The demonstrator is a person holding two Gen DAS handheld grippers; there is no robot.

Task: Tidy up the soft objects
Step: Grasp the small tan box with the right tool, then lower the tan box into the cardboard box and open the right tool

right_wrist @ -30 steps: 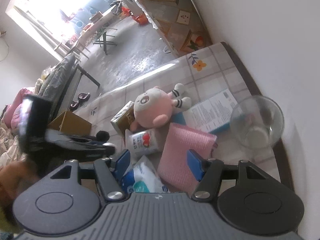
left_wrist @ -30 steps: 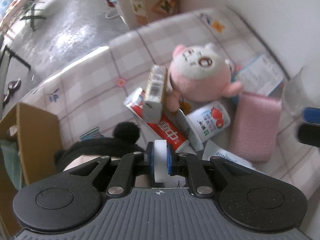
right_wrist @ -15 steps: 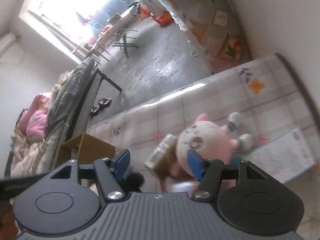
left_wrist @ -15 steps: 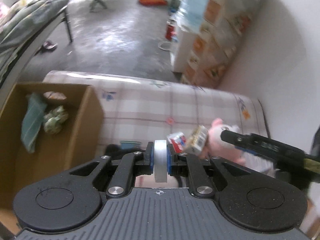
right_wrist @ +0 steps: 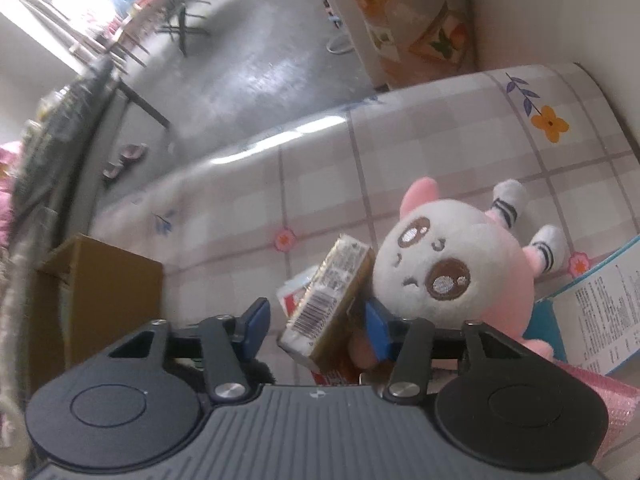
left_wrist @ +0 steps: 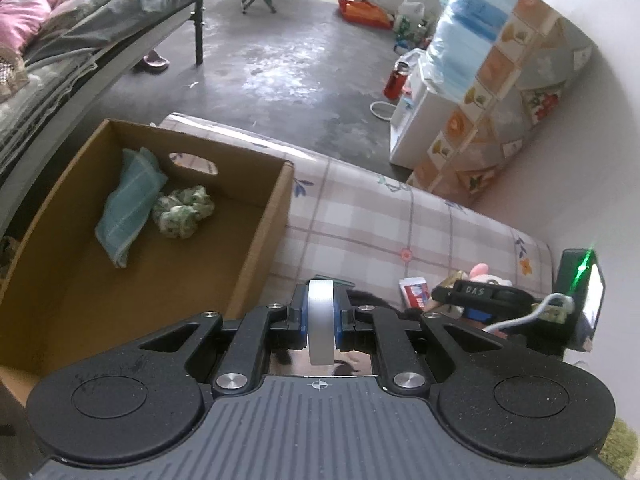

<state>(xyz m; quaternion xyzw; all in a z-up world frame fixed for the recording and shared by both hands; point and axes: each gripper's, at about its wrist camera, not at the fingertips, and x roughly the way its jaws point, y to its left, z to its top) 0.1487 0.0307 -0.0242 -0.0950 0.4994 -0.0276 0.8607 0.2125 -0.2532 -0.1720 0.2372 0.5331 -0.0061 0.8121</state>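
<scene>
Left tongs (left_wrist: 320, 330) clamped on a white flat piece w/ black fuzzy item (left_wrist: 366, 300) hanging under, just beside the cardboard box (left_wrist: 256, 248); carry over the box wall, release low by the teal cloth (left_wrist: 128, 204) & green scrunchie (left_wrist: 182, 216). Right tongs (right_wrist: 316, 326) spread wide, empty, around a yellow carton (right_wrist: 332, 300); pink plush (right_wrist: 460, 276) touches it beyond, well apart from the box: shift onto plush, not carton.

Daylight from blown-out window (right_wrist: 48, 4); floor glare; fisheye edges blurred
</scene>
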